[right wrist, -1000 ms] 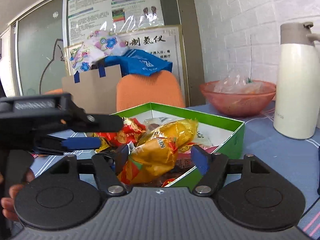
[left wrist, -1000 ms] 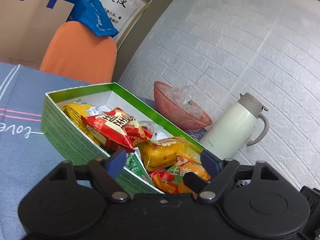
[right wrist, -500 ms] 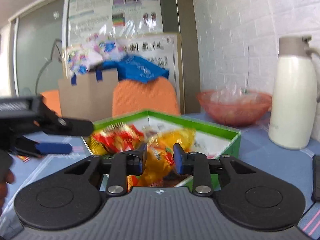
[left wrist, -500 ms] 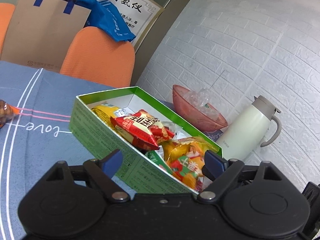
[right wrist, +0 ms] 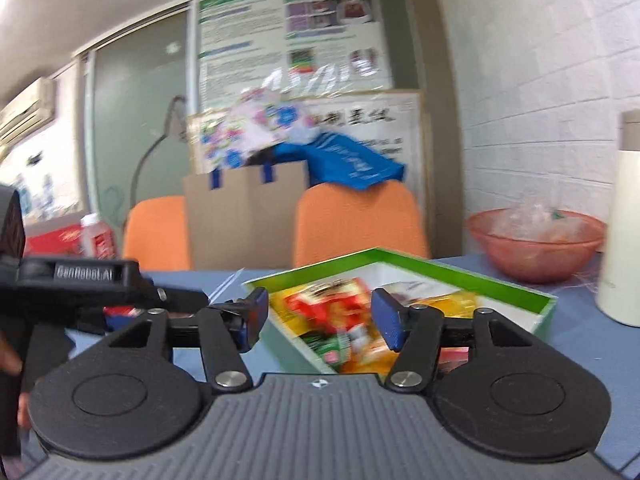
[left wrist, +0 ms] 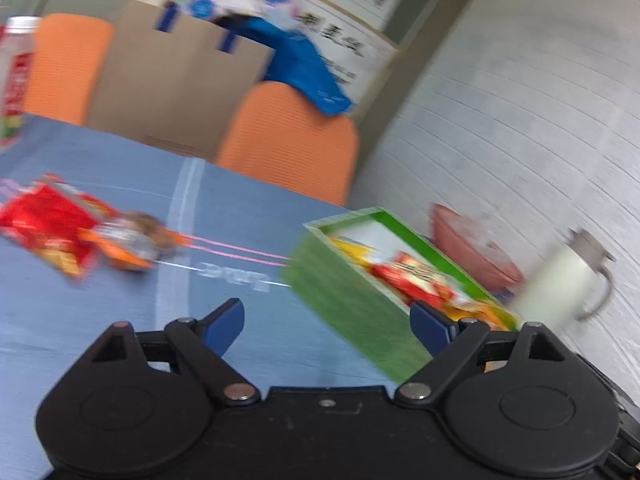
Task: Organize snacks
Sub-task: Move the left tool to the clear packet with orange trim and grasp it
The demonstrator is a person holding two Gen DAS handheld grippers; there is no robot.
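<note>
the left gripper [left wrist: 326, 326] hangs wide open and empty over the blue tablecloth [left wrist: 120, 320], aimed at the gap between the green box [left wrist: 352, 300] on the right and the loose red snack packet [left wrist: 44, 226] lying with a smaller orange-ended one [left wrist: 134, 242] far left. the right gripper [right wrist: 318, 316] has just been opening, jaws wide with nothing held, poised over the box's near corner and the snacks [right wrist: 332, 312] packed inside. looks like the fetch step now: next move calls for the left to reach the red packet, close on it and carry it to the box.
</note>
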